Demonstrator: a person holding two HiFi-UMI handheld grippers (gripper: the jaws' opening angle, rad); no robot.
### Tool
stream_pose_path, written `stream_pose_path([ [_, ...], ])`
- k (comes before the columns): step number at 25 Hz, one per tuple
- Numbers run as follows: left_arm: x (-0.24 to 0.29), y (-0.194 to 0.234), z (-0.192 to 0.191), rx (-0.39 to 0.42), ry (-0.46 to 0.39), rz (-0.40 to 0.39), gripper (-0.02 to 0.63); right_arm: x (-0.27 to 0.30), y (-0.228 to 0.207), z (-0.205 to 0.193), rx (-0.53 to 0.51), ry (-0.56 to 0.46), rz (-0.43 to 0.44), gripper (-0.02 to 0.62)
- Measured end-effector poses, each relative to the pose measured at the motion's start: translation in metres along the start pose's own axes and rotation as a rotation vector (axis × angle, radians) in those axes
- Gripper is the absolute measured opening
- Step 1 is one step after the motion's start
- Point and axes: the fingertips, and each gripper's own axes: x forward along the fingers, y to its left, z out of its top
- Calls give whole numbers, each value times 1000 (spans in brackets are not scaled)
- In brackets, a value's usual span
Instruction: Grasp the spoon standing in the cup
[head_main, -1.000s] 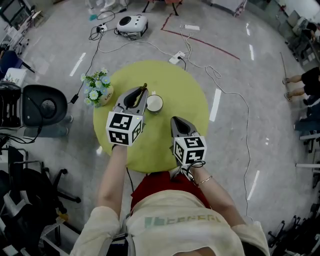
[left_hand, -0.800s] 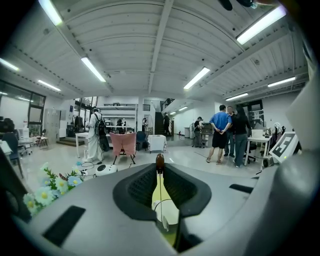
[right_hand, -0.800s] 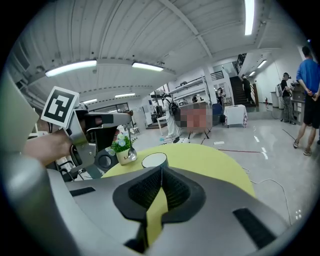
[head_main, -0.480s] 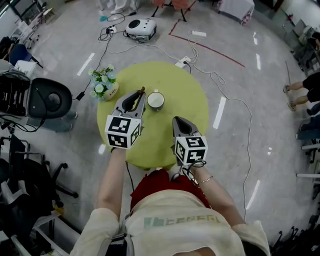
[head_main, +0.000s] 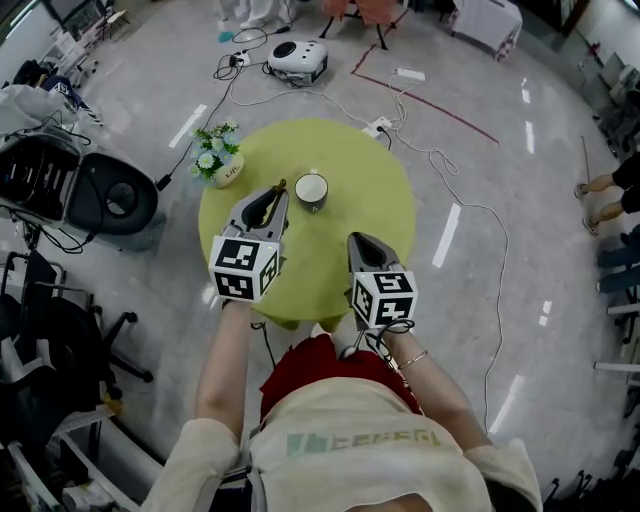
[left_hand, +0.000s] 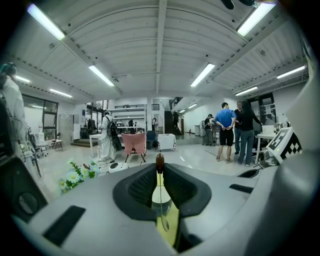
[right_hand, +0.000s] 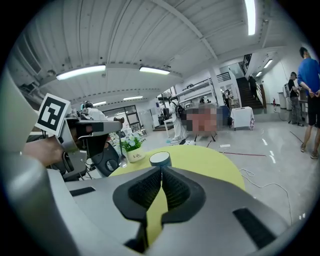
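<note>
Since a second ago only my head view has drifted: my left gripper (head_main: 275, 192) still clenches the spoon (left_hand: 159, 162) just left of the cup (head_main: 311, 190), and my right gripper (head_main: 357, 240) stays closed and empty over the round yellow-green table (head_main: 370, 160), with a flowerpot (head_main: 222, 166) at its edge and glossy grey floor (head_main: 150, 110) all around.

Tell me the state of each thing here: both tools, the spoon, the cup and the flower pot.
Left tool: shut on the spoon.
Spoon: clamped between the left tool's jaws, out of the cup.
Right tool: shut, nothing between its jaws.
Cup: upright on the table, no spoon in it.
Flower pot: upright at the table's edge.
</note>
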Motion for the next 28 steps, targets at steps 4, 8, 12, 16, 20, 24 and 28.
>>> stream_pose_path([
  [4,-24,-13,-4,-1,6,30,54,-20,3,-3,-4,-4,15,37],
  [8,-34,-26,-8,-9,12,55,53,-33,-4,-3,-12,-6,27,37],
  [12,-62,-31,-22,-31,17,78,53,-50,8,-14,-25,-7,33,37],
  [16,-82,-36,-34,-56,18,101,54,-63,12,-23,-38,-9,38,37],
  [20,-96,-49,-41,-69,25,117,53,-80,8,-27,-47,-9,38,37],
  [24,-109,-62,-47,-73,31,130,54,-95,6,-32,-52,-17,42,37],
  [28,-120,-78,-50,-81,34,140,53,-112,3,-35,-62,-20,47,37],
])
